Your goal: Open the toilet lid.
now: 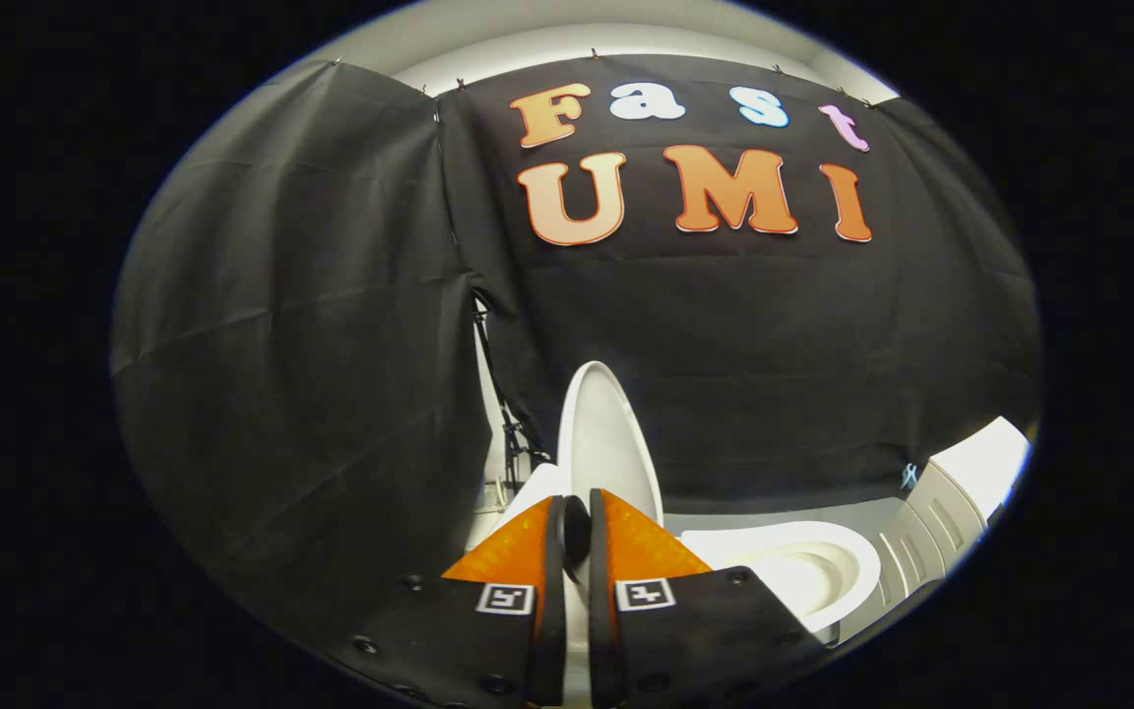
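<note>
Black cloth walls back the raised toilet lid [606, 433], its edge pinched between the tongs [575, 537].

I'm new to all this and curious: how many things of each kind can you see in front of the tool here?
Toilet lid, raised upright, edge pinched by the gripper: 1
Toilet bowl with seat, uncovered: 1
Gripper, both fingers pressing the lid: 1
White ribbed unit beyond the bowl: 1
Black cloth wall: 1
Total: 5
</note>
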A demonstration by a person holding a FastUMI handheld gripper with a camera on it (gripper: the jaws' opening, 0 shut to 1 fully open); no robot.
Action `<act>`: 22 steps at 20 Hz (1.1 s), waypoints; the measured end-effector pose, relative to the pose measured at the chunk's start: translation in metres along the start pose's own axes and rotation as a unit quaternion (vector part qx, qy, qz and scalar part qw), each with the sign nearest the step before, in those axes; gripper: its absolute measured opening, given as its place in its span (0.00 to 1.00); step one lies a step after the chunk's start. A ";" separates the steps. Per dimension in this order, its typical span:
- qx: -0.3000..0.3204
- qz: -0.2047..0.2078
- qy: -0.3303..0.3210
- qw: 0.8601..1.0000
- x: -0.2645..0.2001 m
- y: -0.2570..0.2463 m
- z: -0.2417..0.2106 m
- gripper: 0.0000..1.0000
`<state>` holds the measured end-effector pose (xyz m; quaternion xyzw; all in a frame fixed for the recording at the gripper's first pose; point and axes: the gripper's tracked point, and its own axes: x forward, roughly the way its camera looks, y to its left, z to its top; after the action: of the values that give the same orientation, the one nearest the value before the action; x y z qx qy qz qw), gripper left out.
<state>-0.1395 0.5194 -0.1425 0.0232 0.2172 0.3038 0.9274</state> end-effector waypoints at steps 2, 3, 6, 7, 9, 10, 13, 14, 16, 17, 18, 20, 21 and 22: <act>0.002 0.001 0.001 1.000 -0.002 0.001 0.000 0.32; 0.000 -0.003 -0.003 1.000 -0.004 -0.001 0.003 0.32; -0.007 -0.020 -0.033 0.999 -0.012 -0.011 0.025 0.62; -0.002 -0.021 -0.041 0.999 -0.017 -0.015 0.030 0.72; 0.010 -0.020 -0.054 0.998 -0.024 -0.022 0.041 0.91; 0.014 -0.023 -0.062 0.998 -0.026 -0.027 0.048 1.00; 0.012 -0.032 -0.080 0.996 -0.036 -0.044 0.068 1.00; 0.011 -0.035 -0.083 0.996 -0.039 -0.051 0.072 1.00; 0.012 -0.043 -0.087 0.995 -0.044 -0.066 0.078 1.00; 0.013 -0.048 -0.088 0.995 -0.046 -0.073 0.082 1.00; 0.014 -0.054 -0.090 0.994 -0.048 -0.081 0.085 1.00; 0.016 -0.063 -0.092 0.994 -0.050 -0.095 0.089 1.00; 0.016 -0.068 -0.094 0.993 -0.051 -0.101 0.092 1.00; 0.016 -0.073 -0.096 0.993 -0.052 -0.106 0.094 0.99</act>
<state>-0.0790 0.4112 -0.0557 0.0510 0.1332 0.2286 0.9630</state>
